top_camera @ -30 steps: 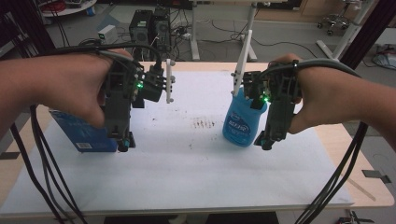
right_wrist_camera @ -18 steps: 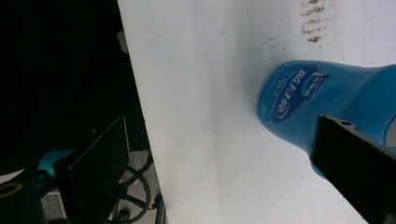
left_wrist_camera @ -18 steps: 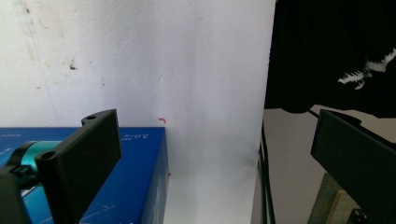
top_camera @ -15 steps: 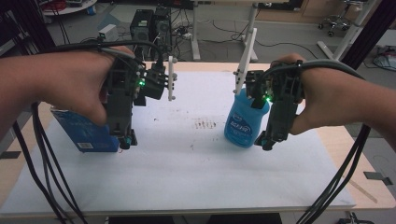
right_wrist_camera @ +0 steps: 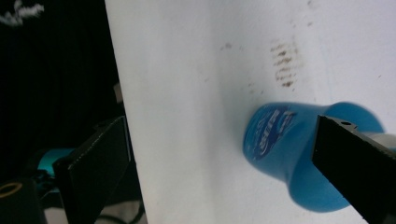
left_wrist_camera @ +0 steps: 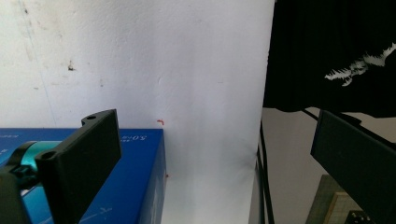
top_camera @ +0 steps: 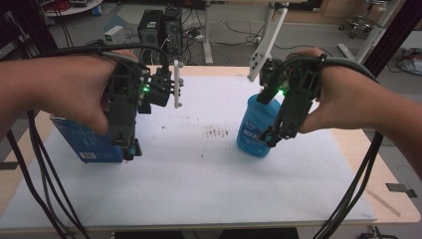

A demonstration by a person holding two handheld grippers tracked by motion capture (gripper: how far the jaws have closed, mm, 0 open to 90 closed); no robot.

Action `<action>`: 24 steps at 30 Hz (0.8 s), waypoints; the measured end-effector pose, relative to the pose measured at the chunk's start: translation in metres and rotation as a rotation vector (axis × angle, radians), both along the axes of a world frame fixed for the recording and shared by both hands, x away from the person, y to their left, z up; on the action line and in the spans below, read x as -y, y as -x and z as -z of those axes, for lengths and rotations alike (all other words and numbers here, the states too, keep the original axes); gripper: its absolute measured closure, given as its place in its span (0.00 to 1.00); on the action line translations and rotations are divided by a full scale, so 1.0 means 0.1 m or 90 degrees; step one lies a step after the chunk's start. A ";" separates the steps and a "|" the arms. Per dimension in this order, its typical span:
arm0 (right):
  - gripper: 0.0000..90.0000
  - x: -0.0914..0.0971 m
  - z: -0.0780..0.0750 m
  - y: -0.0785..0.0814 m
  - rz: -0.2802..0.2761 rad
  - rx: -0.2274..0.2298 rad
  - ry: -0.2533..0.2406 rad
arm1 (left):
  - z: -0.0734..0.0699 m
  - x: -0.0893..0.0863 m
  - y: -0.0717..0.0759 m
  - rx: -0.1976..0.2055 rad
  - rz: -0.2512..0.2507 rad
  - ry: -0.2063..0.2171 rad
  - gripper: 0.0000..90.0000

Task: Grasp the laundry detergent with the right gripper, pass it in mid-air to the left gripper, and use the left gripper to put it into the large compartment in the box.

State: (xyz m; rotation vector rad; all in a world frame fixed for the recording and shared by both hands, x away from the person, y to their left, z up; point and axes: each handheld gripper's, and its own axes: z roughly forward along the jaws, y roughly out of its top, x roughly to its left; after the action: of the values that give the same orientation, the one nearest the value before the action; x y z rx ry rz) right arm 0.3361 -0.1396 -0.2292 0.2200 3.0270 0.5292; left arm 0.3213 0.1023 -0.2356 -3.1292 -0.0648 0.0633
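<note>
**Both grippers open over blue box and blue bottle**

White table sheet covers most of the wooden table, biggest thing in the high view; dark smudge marks near its middle.

Left hand and right hand come in from the sides, each holding a gripper, black cables hanging off the near edge.

Blue box lies flat on the sheet at the left, partly hidden under the left hand. In the left gripper view its corner sits behind the left-side jaw, near the sheet's edge.

Blue bottle stands upright on the sheet at the right, just right of the smudges, white print on its side. In the right gripper view it is blurred, partly behind the right-side jaw.

Left gripper points down at the box's right end; jaws spread wide in its own view, nothing between them but bare sheet.

Right gripper hangs right at the bottle's side; jaws wide apart, bottle not clamped. Cannot tell if a jaw touches the bottle.
</note>
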 end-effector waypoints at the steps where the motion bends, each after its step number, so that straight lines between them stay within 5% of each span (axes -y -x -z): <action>1: 0.05 0.01 -0.02 -0.02 0.003 0.002 -0.014 | 0.00 0.00 0.00 -0.001 0.000 -0.001 0.02; 10: 0.05 0.37 -0.13 -0.18 0.079 0.025 -0.119 | -0.02 0.08 0.01 0.000 0.003 -0.011 0.02; 24: 0.05 1.06 0.12 -0.15 0.159 0.040 -0.166 | -0.02 0.21 -0.03 -0.004 0.000 -0.020 0.02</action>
State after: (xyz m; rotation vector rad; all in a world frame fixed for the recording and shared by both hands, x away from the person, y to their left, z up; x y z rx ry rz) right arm 0.3509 -0.2451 -0.2408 0.5720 2.8044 0.8855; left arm 0.3243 0.0811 -0.2334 -3.0981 -0.0662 0.0719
